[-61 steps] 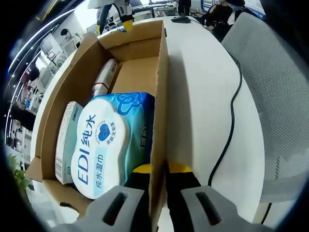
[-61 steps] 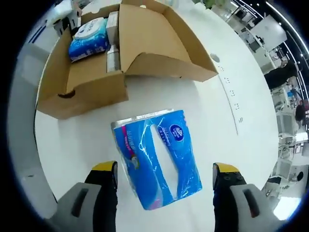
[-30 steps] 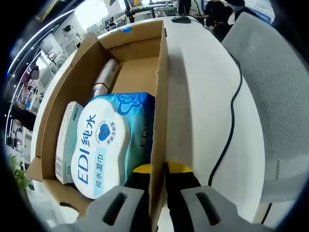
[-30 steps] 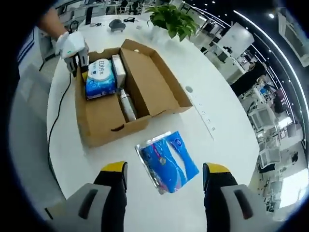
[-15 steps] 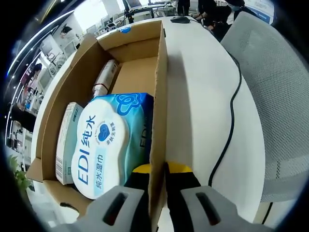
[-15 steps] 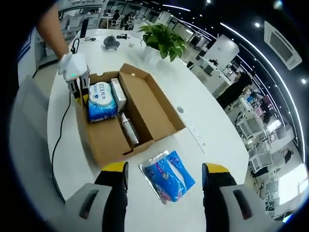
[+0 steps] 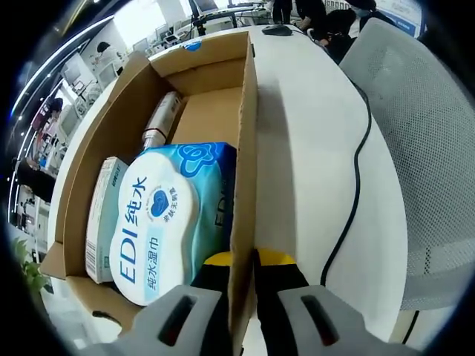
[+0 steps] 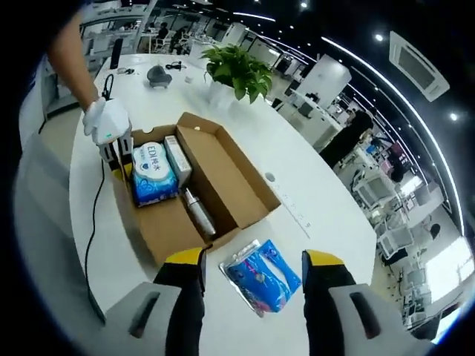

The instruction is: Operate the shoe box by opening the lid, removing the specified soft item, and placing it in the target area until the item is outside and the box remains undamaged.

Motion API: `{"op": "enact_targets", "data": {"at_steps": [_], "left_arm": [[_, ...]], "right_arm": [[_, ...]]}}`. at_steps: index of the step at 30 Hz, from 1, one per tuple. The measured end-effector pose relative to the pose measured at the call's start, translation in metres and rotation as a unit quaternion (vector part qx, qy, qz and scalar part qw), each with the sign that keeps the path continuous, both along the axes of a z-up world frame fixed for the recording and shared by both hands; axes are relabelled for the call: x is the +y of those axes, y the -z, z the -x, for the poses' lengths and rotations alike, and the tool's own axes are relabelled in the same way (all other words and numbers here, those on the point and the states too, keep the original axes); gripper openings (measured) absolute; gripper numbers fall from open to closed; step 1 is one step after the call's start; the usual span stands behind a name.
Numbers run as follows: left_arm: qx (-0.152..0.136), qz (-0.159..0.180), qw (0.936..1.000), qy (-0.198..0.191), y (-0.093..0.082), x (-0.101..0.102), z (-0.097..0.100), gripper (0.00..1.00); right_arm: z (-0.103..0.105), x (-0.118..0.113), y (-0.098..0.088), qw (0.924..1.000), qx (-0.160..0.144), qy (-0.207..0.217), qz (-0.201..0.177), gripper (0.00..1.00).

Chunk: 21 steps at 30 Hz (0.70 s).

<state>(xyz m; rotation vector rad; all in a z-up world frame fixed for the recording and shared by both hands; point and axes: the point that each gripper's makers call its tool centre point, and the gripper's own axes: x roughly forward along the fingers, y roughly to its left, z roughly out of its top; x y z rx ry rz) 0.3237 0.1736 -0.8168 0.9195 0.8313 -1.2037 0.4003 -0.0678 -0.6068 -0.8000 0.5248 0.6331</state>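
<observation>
My left claw (image 7: 239, 259) pinches the box wall (image 7: 245, 148); my right claw (image 8: 252, 261) hangs spread. Yanking could tear cardboard.

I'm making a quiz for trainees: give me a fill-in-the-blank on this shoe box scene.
1. The blue tissue pack lies ____ the box, on the table.
2. The left gripper is shut on the box's ____.
3. The right gripper has its jaws ____.
4. The wet wipes pack lies ____ the box.

Missing words: outside; wall; open; inside
</observation>
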Motion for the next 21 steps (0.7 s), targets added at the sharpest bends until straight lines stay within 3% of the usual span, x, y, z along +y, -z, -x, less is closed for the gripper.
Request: {"op": "enact_targets", "data": {"at_steps": [3, 8, 15, 18, 21], "left_arm": [[0.000, 0.000, 1.0000, -0.001, 0.000, 0.000, 0.000, 0.03], [0.000, 0.000, 1.0000, -0.001, 0.000, 0.000, 0.000, 0.03], [0.000, 0.000, 1.0000, 0.000, 0.000, 0.000, 0.000, 0.03], [0.001, 0.000, 1.0000, -0.001, -0.001, -0.001, 0.000, 0.03], [0.001, 0.000, 1.0000, -0.001, -0.001, -0.001, 0.000, 0.03]], "right_arm": [[0.000, -0.001, -0.008, 0.9997, -0.014, 0.015, -0.008, 0.39], [0.006, 0.007, -0.010, 0.9997, -0.015, 0.010, -0.018, 0.41], [0.009, 0.014, 0.003, 0.9995, 0.003, 0.019, -0.025, 0.50], [0.009, 0.024, 0.006, 0.9999, -0.005, -0.007, -0.015, 0.48], [0.008, 0.028, 0.013, 0.9999, 0.007, -0.002, -0.015, 0.45]]}}
